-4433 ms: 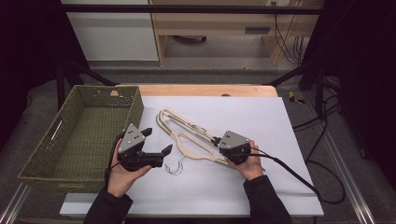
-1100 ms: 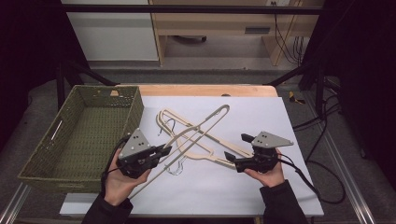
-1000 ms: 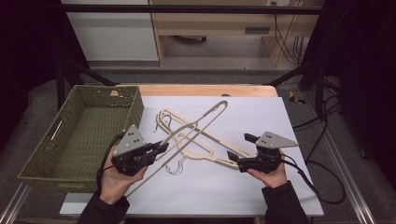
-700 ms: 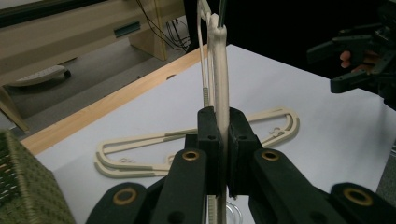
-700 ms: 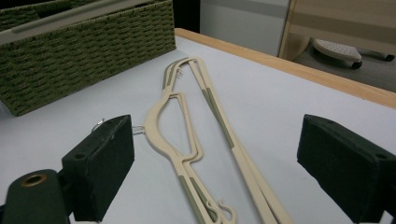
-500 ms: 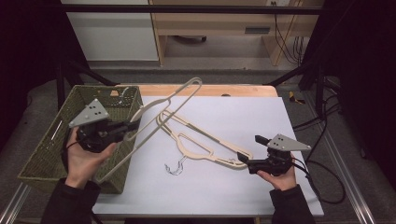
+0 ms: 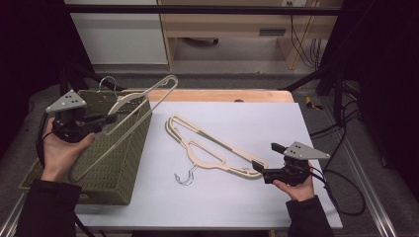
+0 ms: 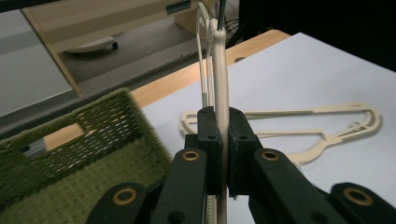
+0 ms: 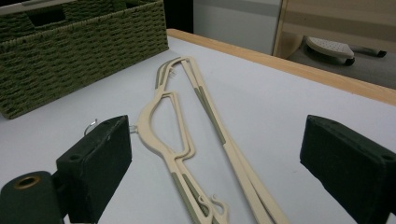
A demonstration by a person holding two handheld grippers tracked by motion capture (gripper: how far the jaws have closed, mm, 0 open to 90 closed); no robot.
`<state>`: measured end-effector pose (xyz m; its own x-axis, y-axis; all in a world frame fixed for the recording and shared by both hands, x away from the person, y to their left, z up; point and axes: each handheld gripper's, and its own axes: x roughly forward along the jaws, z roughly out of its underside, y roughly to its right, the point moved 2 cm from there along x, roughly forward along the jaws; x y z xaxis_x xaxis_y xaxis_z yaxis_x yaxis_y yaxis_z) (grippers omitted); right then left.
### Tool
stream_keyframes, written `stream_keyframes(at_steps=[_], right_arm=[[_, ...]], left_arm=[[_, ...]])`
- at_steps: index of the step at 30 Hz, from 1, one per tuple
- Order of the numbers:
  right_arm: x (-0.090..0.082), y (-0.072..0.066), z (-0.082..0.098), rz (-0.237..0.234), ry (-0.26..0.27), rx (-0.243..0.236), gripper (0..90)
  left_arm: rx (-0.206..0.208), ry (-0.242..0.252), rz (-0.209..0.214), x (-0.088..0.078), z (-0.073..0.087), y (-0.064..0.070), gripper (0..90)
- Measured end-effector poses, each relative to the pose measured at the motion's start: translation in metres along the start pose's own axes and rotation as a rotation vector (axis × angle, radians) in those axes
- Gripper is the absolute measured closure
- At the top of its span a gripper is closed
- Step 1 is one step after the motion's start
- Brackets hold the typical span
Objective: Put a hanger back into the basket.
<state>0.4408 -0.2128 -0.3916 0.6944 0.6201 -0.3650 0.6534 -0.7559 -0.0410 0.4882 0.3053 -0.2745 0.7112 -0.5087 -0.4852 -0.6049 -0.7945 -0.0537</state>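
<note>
Left jaws: the left gripper (image 7: 101,120) has its jaws clamped on the flat arm of a cream plastic clothes hanger with a metal hook (image 7: 129,114); in the left gripper view the two black pads pinch the thin cream bar (image 8: 221,116) edge-on.
Held hanger, place: raised over the near-right rim of the green woven basket (image 7: 133,148) at the left of the counter, hook end up and far, long bar slanting down to the near left.
Right jaws: the right gripper (image 7: 259,169) has its jaws wide apart, nothing between the pads; it sits low at the right, near side.
Second hanger, place: a matching cream hanger (image 7: 217,155) lies flat on the white counter (image 7: 276,123), its near right end just beside the tips of the open jaws, its metal hook (image 7: 184,177) pointing near-left.
Handling: I judge it light, stiff and thin, with smooth plastic that may pivot in a narrow pinch.
Where to hold: probably the broad flat arm near the shoulder, not the wire hook.
Lever risk: held at one end, it may swing.
</note>
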Motion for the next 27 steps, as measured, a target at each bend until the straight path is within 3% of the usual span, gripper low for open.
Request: stream_keyframes(at_steps=[7,13,19,27], right_arm=[[0.001,0.000,0.001,0.003,-0.003,0.002,9.5],[0.002,0.000,0.001,0.003,-0.007,0.001,9.6],[0.006,-0.001,0.003,0.004,-0.020,-0.001,9.5],[0.005,0.000,0.003,0.005,-0.018,0.000,9.5]], left_arm=[[-0.046,-0.007,-0.060,-0.004,0.015,-0.034,86.0],[-0.073,-0.002,-0.067,-0.015,0.032,-0.057,86.0],[-0.062,-0.020,-0.076,-0.019,0.042,-0.068,86.0],[-0.077,-0.048,-0.077,-0.019,0.057,-0.082,86.0]])
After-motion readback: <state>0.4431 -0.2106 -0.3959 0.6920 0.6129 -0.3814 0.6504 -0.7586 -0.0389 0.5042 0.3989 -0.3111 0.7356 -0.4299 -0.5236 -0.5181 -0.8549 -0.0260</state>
